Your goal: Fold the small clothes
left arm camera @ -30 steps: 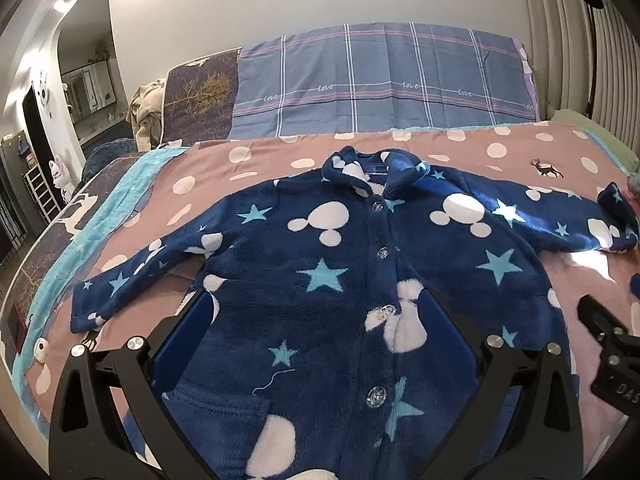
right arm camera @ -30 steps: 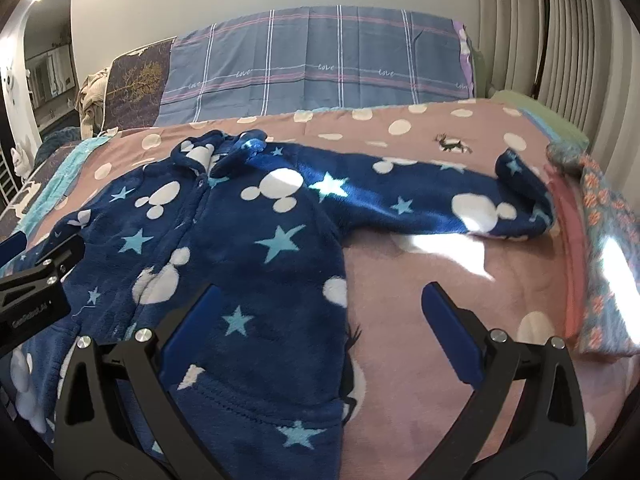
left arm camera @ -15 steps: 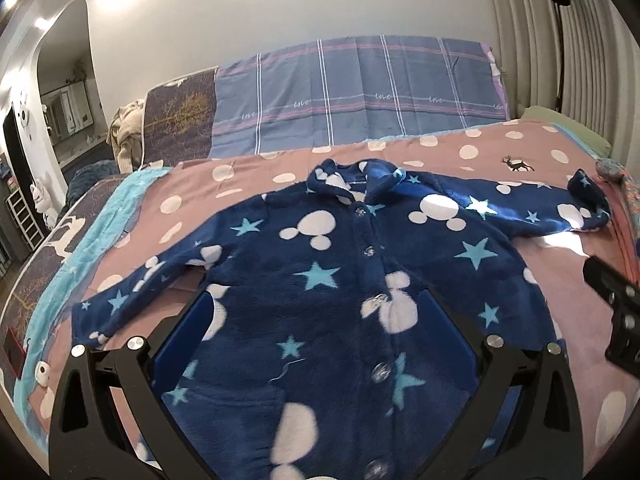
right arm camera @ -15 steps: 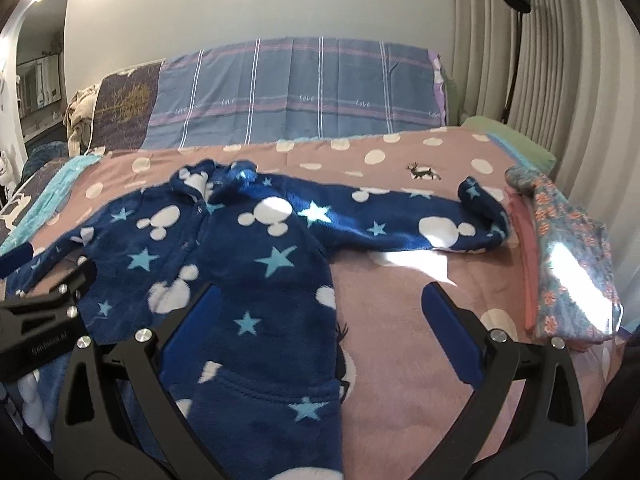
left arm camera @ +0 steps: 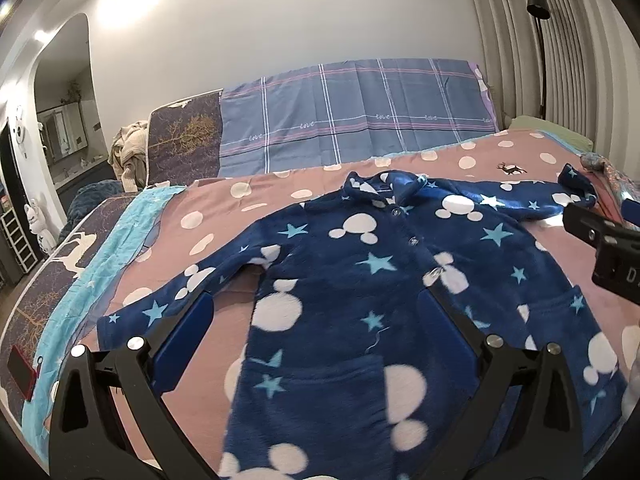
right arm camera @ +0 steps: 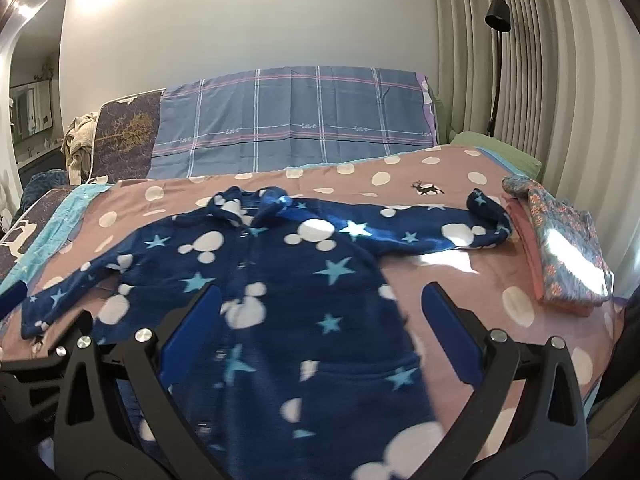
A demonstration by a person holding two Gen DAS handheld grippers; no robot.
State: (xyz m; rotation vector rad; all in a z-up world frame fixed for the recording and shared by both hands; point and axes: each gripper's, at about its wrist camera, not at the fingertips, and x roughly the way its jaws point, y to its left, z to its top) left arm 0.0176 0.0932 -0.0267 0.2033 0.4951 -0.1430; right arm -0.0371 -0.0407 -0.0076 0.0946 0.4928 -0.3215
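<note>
Fleece pajama top lies flat, unfolded on the dotted bedspread, collar far, hem near me. My left gripper and right gripper hover wide open, empty; each sleeve stretches sideways, nearer its own gripper.

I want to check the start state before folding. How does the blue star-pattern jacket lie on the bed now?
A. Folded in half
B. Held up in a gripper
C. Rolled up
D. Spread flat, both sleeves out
D: the jacket lies spread, buttoned front up, both sleeves extended sideways; the left gripper and right gripper are open above it.
</note>
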